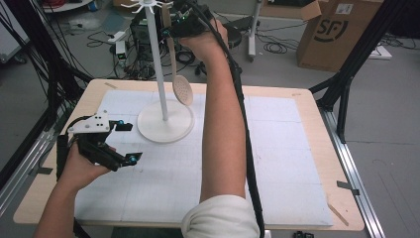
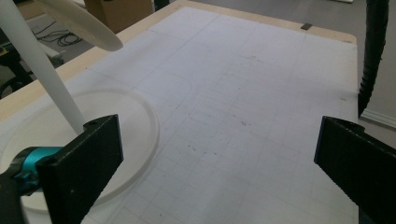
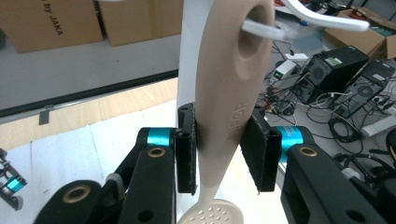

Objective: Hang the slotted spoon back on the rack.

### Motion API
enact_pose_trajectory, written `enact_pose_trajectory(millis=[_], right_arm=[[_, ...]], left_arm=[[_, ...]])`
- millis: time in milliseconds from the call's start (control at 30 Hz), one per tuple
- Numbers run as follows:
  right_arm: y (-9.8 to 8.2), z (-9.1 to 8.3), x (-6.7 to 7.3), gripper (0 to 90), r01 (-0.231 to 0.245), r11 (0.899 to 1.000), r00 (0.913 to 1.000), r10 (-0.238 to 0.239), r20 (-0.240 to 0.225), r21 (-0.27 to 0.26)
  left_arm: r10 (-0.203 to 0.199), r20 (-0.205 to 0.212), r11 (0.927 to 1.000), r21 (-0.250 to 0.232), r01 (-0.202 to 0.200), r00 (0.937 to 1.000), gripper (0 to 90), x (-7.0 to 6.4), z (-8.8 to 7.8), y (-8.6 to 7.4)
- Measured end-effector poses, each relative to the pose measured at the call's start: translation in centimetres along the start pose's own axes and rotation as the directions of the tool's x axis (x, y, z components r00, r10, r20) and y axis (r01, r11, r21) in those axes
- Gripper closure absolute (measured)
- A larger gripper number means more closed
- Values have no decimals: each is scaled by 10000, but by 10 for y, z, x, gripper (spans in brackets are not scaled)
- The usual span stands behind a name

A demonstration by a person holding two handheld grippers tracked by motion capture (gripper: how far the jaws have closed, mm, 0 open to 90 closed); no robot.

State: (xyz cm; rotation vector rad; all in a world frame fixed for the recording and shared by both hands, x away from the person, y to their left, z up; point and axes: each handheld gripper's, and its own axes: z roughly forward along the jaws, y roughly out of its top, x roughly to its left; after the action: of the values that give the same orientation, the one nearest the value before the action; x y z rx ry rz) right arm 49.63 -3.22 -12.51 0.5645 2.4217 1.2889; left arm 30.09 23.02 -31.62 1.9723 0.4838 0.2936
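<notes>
My right tongs [image 3: 219,154] pinch the upright skimmer [image 3: 229,107], its handle hole on the rack's hook [image 3: 266,29]; left tongs [image 1: 124,143] rest spread.

Beige perforated skimmer [image 3: 224,116], white rack [image 1: 163,89], perhaps faintly gridded white mat [image 1: 277,148].

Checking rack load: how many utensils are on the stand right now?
1. A beige skimmer spoon hangs from a hook at the top of the white stand, its handle clamped in the right gripper.
</notes>
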Motion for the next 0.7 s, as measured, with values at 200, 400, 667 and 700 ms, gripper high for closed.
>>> enact_pose_trajectory(millis=[200, 400, 667, 700], right_arm=[[-10, -7, -1, 515, -250, 9968, 9990, 278, 359, -756], [-26, -25, -2, 476, -345, 9960, 9994, 349, 33, -829], [-46, -54, 3, 439, -285, 9955, 9992, 260, -289, -909], [-49, -57, 5, 435, -298, 9955, 9991, 268, -343, -902]], left_arm=[[-13, -22, 10000, -4, 13, 10000, 17, -1, -1, 0], [44, -11, 10000, 50, -44, 10000, 17, -2, -1, 0], [14, -63, 10000, 40, -13, 10000, 17, -3, -1, 0], [9, -79, 10000, 38, -9, 10000, 18, -3, 0, 1]])
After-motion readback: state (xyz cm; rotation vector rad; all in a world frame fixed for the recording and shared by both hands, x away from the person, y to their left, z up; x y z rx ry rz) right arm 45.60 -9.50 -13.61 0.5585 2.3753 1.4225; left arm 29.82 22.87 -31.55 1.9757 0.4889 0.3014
